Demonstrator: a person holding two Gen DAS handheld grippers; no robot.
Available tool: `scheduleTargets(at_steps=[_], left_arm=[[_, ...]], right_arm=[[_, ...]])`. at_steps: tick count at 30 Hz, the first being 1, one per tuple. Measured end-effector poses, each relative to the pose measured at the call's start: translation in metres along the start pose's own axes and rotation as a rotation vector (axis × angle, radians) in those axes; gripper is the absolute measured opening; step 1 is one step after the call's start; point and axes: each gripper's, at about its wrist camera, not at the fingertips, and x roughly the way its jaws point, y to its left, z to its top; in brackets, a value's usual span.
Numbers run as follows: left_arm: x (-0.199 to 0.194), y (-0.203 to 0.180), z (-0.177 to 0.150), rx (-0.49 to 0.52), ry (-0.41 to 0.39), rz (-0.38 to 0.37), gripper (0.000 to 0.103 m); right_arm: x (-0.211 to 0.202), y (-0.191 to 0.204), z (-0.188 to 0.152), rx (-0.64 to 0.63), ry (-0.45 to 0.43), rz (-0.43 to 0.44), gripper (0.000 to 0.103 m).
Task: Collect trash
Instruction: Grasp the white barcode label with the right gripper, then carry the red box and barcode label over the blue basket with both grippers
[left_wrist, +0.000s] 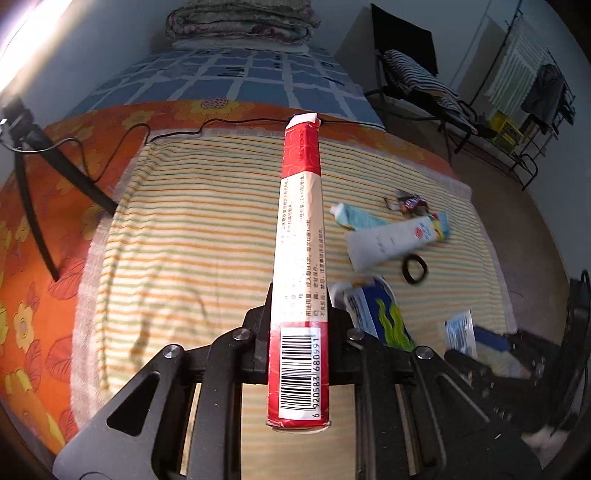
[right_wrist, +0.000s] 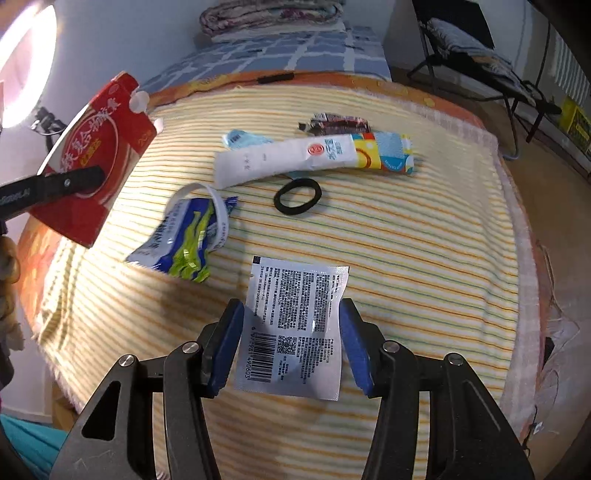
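Left wrist view: the left gripper (left_wrist: 299, 325) had its jaws closed flat against both faces of a red box (left_wrist: 301, 266), held edge-on above the striped blanket (left_wrist: 192, 240), barcode end nearest the camera. Farther right on the blanket lay a white tube (left_wrist: 391, 240), a black hair tie (left_wrist: 414, 268) just beside it, a dark wrapper (left_wrist: 410, 203) behind the tube, and a blue-green packet (left_wrist: 380, 314) close to the gripper's right finger. An orange flowered sheet (left_wrist: 40, 221) showed under the blanket, with a black cable (left_wrist: 177, 133) running across it.

Right wrist view: the right gripper (right_wrist: 291, 343) had its blue pads (right_wrist: 225, 347) spread apart, one on each side of a white sachet (right_wrist: 295, 328) lying printed side up on the blanket (right_wrist: 406, 258). I could not tell whether the pads touched the sachet's edges; no pinch was evident. The red box (right_wrist: 96, 162) hung at upper left, off the blanket, clamped by the left gripper's dark finger. The blue-green packet (right_wrist: 181, 240), hair tie (right_wrist: 297, 196), white tube (right_wrist: 295, 158) and dark wrapper (right_wrist: 338, 123) lay beyond the sachet.
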Motion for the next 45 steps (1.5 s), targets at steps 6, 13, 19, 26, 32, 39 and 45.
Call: scheduleTargets(at_steps=[6,13,19,26,32,39,45], left_arm=[[-0.048,0.004,-0.031,0.010,-0.002,-0.025,0.016],[-0.102,0.005,-0.085,0.041,0.000,-0.041,0.016],[-0.133,0.007,-0.135,0.042,0.019,-0.057,0.016],[-0.152,0.005,-0.194,0.036,0.057,-0.098,0.016],[-0.162,0.001,-0.238,0.028,0.098,-0.135,0.016],[-0.157,-0.007,-0.281,0.045,0.170,-0.145,0.016],[-0.141,-0.009,-0.308,0.059,0.241,-0.141,0.016]], right_arm=[[-0.036,0.019,-0.016,-0.050,-0.054,0.013,0.051],[-0.064,0.045,-0.053,-0.087,-0.060,0.070,0.051],[-0.087,0.063,-0.089,-0.118,-0.066,0.099,0.051],[-0.110,0.078,-0.129,-0.156,-0.071,0.100,0.051],[-0.125,0.092,-0.159,-0.182,-0.069,0.113,0.051],[-0.123,0.111,-0.190,-0.231,-0.039,0.123,0.051],[-0.115,0.119,-0.210,-0.257,-0.001,0.120,0.051]])
